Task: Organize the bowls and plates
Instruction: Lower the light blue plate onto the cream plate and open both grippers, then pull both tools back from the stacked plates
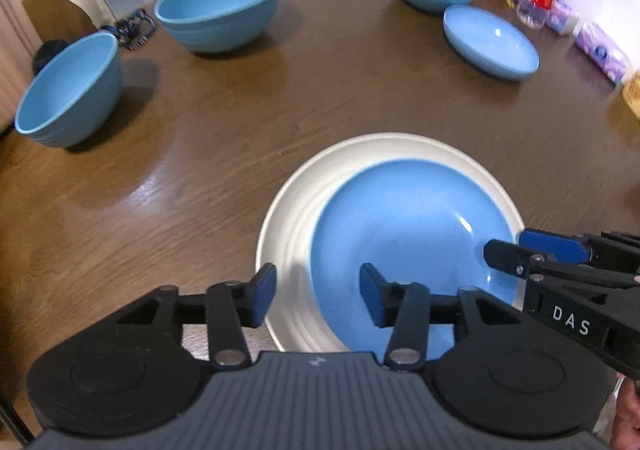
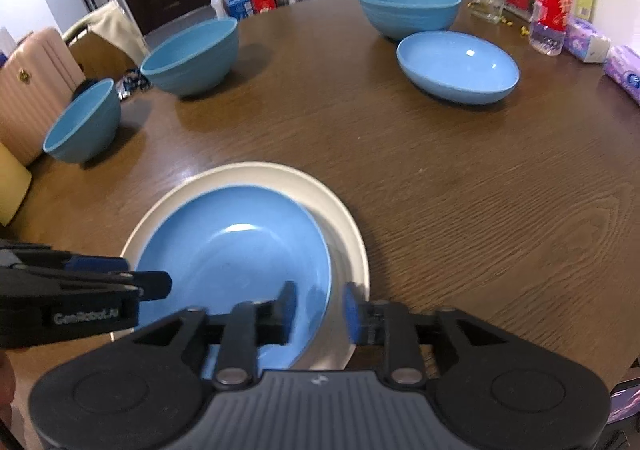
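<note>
At six o'clock on the bench, both tongs, left and right, stand spread, gripping nothing, over the blue plate resting on the white plate.

The left gripper points down with its jaws apart and nothing held. The right gripper sits at its 3 o'clock, jaws apart too.

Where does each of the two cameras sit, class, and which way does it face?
Left wrist: on the left gripper, looking forward and down at the blue plate lying in the white plate; own open fingers and the right gripper show.
Right wrist: on the right gripper, angled down likewise; own open fingers and the left gripper show.
Both share the plates, four blue bowls and the wooden table.
</note>
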`<state>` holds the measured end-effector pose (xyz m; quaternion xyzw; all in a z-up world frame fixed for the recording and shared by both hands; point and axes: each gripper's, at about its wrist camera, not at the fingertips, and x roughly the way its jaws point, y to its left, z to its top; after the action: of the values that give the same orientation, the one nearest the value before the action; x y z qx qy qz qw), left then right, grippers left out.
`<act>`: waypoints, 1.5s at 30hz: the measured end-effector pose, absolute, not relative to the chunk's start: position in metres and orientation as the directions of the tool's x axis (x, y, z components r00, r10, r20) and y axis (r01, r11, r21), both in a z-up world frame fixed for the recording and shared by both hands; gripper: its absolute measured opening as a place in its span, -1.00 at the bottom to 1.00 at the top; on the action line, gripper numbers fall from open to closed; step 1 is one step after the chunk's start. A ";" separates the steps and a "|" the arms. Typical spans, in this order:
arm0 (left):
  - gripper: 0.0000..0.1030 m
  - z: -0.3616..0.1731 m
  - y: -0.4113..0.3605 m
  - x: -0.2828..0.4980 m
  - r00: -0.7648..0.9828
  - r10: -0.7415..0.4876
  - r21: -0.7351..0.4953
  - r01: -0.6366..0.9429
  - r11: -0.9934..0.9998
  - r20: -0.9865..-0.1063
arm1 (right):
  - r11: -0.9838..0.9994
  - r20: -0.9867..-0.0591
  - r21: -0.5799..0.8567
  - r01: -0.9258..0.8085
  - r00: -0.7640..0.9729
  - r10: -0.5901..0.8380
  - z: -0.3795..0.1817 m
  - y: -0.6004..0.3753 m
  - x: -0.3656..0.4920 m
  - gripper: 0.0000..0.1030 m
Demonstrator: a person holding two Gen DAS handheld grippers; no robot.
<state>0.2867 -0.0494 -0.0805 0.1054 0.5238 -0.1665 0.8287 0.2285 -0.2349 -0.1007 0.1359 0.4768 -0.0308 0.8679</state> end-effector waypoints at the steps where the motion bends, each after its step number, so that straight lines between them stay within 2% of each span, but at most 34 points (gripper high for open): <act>1: 0.17 -0.076 -0.047 0.285 0.410 -0.167 0.000 0.376 0.926 -0.896 | 0.961 -0.831 0.207 0.184 0.552 0.073 -0.098 -0.235 0.226 -0.23; 2: 0.39 -0.072 -0.044 0.283 0.425 -0.166 0.001 0.367 0.930 -0.890 | 0.961 -0.825 0.203 0.187 0.561 0.065 -0.095 -0.235 0.224 0.00; 3: 0.61 -0.068 -0.042 0.281 0.440 -0.166 0.003 0.359 0.934 -0.882 | 0.961 -0.818 0.200 0.189 0.572 0.058 -0.092 -0.235 0.222 0.14; 5: 0.86 -0.060 -0.036 0.277 0.475 -0.162 0.007 0.335 0.942 -0.865 | 0.960 -0.803 0.204 0.190 0.594 0.053 -0.086 -0.234 0.216 0.68; 6: 0.99 -0.058 -0.032 0.276 0.492 -0.154 0.014 0.320 0.947 -0.857 | 0.959 -0.794 0.206 0.194 0.606 0.048 -0.083 -0.234 0.213 0.76; 8: 1.00 -0.053 -0.024 0.274 0.517 -0.162 0.000 0.300 0.954 -0.841 | 0.957 -0.788 0.204 0.206 0.615 0.036 -0.078 -0.233 0.209 1.00; 12: 1.00 -0.049 -0.012 0.271 0.512 -0.198 -0.035 0.311 0.950 -0.836 | 0.951 -0.793 0.182 0.250 0.609 -0.009 -0.076 -0.229 0.198 1.00; 16: 1.00 -0.041 -0.005 0.260 0.544 -0.170 -0.012 0.282 0.959 -0.822 | 0.946 -0.786 0.184 0.267 0.618 -0.022 -0.074 -0.228 0.183 1.00; 29: 1.00 -0.017 -0.015 0.189 0.595 -0.097 -0.047 0.099 0.994 -0.798 | 0.971 -0.746 0.170 0.165 0.666 0.017 -0.049 -0.254 0.132 1.00; 45: 1.00 -0.013 -0.048 0.125 0.618 -0.060 -0.047 0.038 0.998 -0.784 | 0.977 -0.726 0.165 0.138 0.687 0.026 -0.045 -0.294 0.083 1.00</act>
<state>0.1251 -0.0484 -0.0125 -0.0128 0.4363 -0.0274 0.8993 0.0827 -0.2939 -0.0446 0.1039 0.3943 -0.0308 0.9126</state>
